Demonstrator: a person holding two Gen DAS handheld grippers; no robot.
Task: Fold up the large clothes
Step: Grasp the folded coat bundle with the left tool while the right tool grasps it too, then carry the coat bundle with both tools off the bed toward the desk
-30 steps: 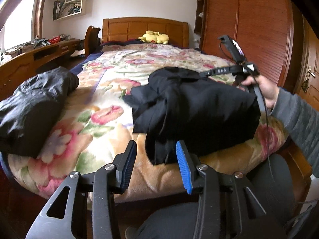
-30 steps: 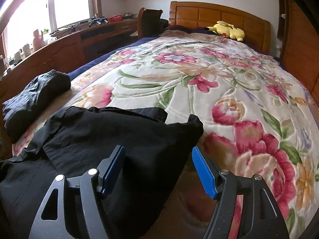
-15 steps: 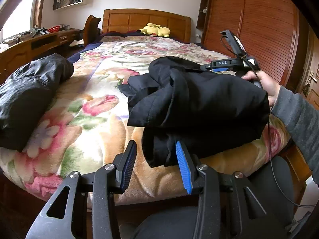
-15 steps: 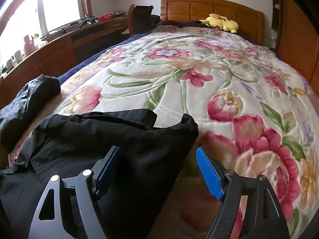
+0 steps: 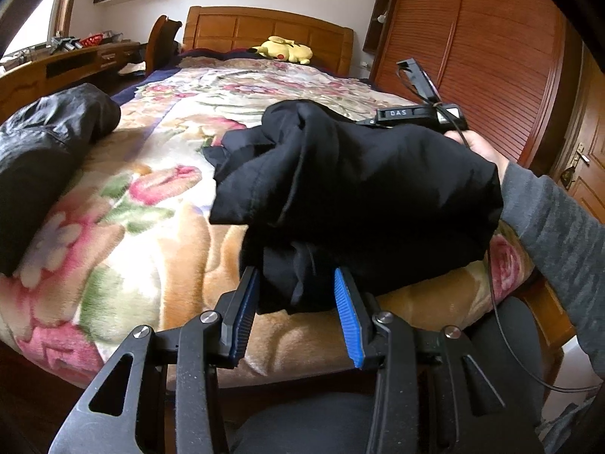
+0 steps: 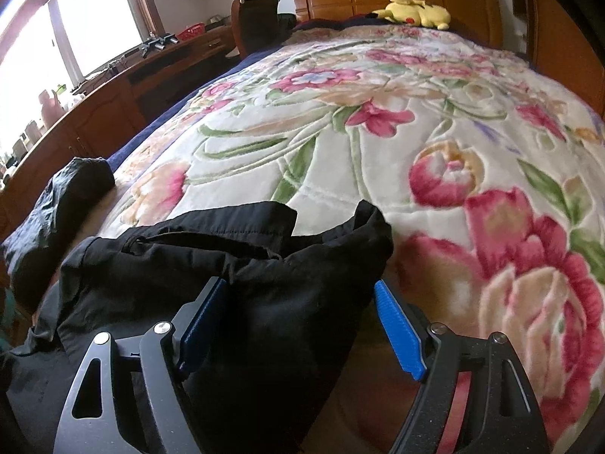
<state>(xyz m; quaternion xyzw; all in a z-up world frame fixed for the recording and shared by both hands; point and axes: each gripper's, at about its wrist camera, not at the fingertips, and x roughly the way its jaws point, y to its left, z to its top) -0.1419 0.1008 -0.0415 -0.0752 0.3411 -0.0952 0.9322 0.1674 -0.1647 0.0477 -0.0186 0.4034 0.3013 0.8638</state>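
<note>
A crumpled black garment (image 5: 359, 189) lies bunched at the near edge of the bed with the floral blanket (image 5: 132, 227). My left gripper (image 5: 297, 302) is open, its blue pads on either side of a hanging fold of the garment at the bed's edge. My right gripper (image 6: 300, 325) is open wide, with the garment (image 6: 227, 283) between its pads and under its left finger. In the left wrist view the right gripper's body (image 5: 416, 113) shows behind the garment, held by a hand.
A second dark garment (image 5: 45, 159) lies rolled at the bed's left edge; it also shows in the right wrist view (image 6: 56, 204). A yellow plush toy (image 6: 416, 11) sits by the headboard. A wooden desk (image 6: 113, 106) runs along the left, a wardrobe (image 5: 491, 56) on the right.
My left gripper has moved forward, so the garment's hanging fold now sits between its pads. My right gripper has lowered and advanced over the garment. The garment has bunched up higher.
</note>
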